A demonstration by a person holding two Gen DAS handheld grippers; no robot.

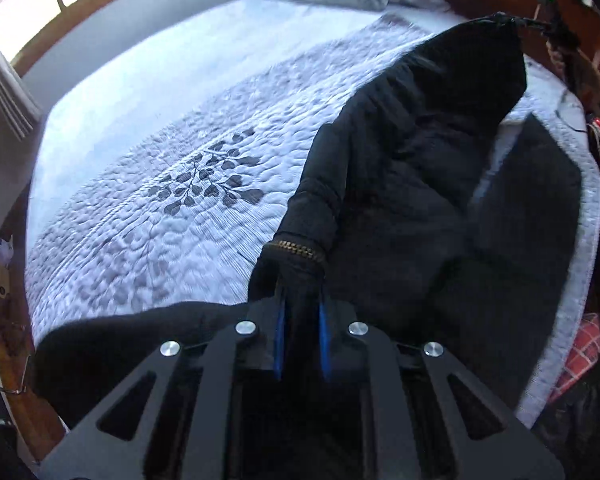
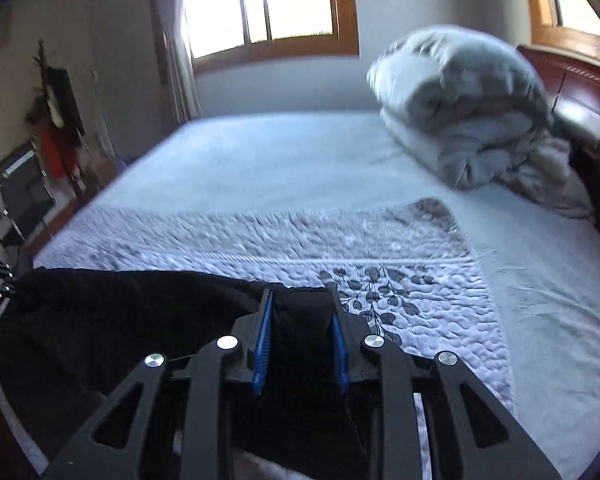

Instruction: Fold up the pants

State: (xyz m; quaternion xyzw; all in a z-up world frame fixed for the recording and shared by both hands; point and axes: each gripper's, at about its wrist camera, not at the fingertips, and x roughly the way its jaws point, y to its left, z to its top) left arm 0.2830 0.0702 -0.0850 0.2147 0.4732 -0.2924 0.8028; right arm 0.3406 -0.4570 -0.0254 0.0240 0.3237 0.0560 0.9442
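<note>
At the bottom centre of the left wrist view, the left hand-held gripper (image 1: 302, 312) is clamped on a bunched fold of the black pants (image 1: 420, 184) just below a brass zipper (image 1: 296, 249). The pants stretch from there to the upper right of the frame, raised above the quilt (image 1: 148, 208) on the bed (image 1: 140, 80). In the right wrist view, the right hand-held gripper (image 2: 300, 320) at lower centre pinches another part of the pants (image 2: 100, 320), which spread toward the lower left. A grey bundled blanket (image 2: 468, 112) sits at the upper right.
</note>
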